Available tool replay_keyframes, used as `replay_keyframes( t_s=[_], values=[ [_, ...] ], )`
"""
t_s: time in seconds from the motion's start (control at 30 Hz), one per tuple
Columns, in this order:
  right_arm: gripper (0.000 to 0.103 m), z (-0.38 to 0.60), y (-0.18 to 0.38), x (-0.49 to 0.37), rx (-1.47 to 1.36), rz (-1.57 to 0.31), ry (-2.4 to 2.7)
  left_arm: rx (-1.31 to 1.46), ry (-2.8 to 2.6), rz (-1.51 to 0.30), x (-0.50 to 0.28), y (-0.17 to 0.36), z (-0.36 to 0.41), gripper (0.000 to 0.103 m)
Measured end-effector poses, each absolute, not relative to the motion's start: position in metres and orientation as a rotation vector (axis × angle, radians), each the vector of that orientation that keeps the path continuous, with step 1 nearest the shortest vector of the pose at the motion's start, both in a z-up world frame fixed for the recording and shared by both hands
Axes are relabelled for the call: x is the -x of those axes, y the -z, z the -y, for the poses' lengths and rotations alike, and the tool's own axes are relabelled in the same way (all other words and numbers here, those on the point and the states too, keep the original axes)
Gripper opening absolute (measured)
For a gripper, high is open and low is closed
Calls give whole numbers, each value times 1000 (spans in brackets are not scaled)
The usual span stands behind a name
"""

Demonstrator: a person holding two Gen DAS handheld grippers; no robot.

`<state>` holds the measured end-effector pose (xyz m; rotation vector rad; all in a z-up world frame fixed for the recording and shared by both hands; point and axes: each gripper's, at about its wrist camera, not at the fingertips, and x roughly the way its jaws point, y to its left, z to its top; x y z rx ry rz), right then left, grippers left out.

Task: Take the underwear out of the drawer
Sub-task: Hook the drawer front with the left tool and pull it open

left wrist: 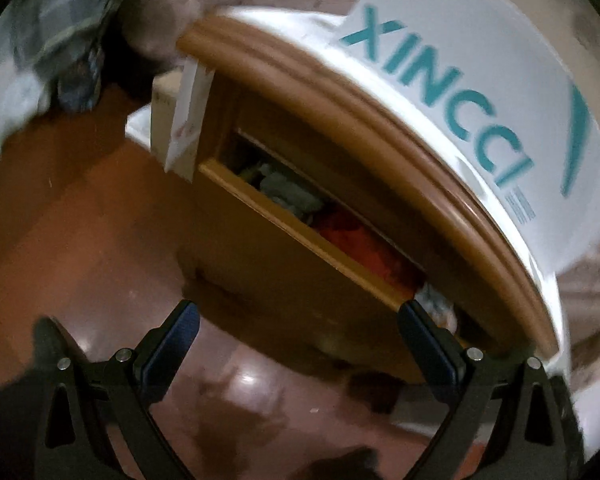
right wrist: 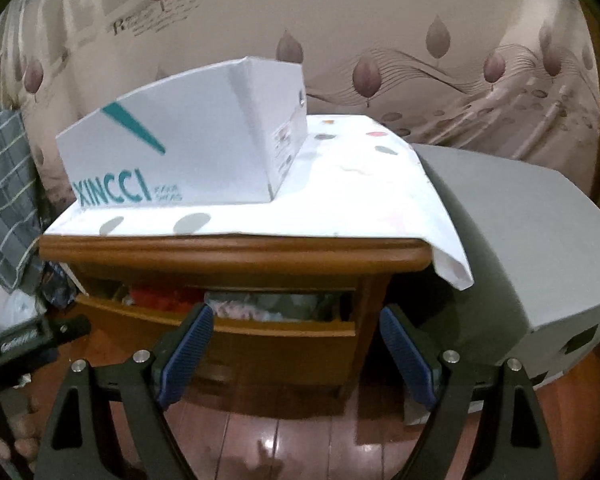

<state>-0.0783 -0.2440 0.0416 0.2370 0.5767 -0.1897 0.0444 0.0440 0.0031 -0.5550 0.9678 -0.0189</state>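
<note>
Floor (right wrist: 300, 436): glossy red-brown boards, reflecting light.

Wall (right wrist: 380, 20): beige covering printed with brown leaf shapes and fine wavy lines.

Nightstand (right wrist: 236, 252): orange-brown wood with a rounded top edge, standing against the wall. A white cloth (right wrist: 340, 200) with grey and pink dots covers its top and hangs over the right corner.

Box (right wrist: 172, 148): white, printed "XINCCI" in teal with a teal stripe, resting on the cloth at the left of the top.

Grey box (right wrist: 540, 248): large, just beside the nightstand on the right, with a dark hand-hole in its end.

Checked fabric (right wrist: 4, 200): grey-green plaid, hanging at the left of the nightstand.

Drawer (right wrist: 236, 332): top drawer of the nightstand, pulled partly out.

Underwear (right wrist: 256, 304): crumpled soft pieces inside the drawer; a red-orange piece at the left, pale grey-green and pinkish pieces to its right. Single garments cannot be told apart.

Left gripper (left wrist: 298, 316): fingers spread wide, nothing between them, near the drawer front, view tilted and blurred.

Right gripper (right wrist: 296, 320): fingers spread wide, empty, facing the drawer from the near side.
</note>
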Motion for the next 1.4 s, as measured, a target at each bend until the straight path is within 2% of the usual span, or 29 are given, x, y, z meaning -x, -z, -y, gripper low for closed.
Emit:
replay_keyframes(
  t_s=[0.23, 0.53, 0.73, 1.17, 1.4],
  values=[
    [88, 259, -45, 78, -292, -574, 202, 833, -82, -981, -71, 33, -68, 98],
    [88, 256, -48, 78, -282, -569, 186, 941, -105, -999, -89, 59, -71, 98],
    [88, 253, -43, 75, -264, -599, 204, 959, -141, -981, -97, 74, -74, 103],
    [88, 254, -37, 70, -259, -635, 225, 1022, -212, -999, -87, 80, -65, 103],
    [88, 253, -37, 70, -252, -639, 231, 976, -275, -1044, -109, 85, -64, 103]
  ],
)
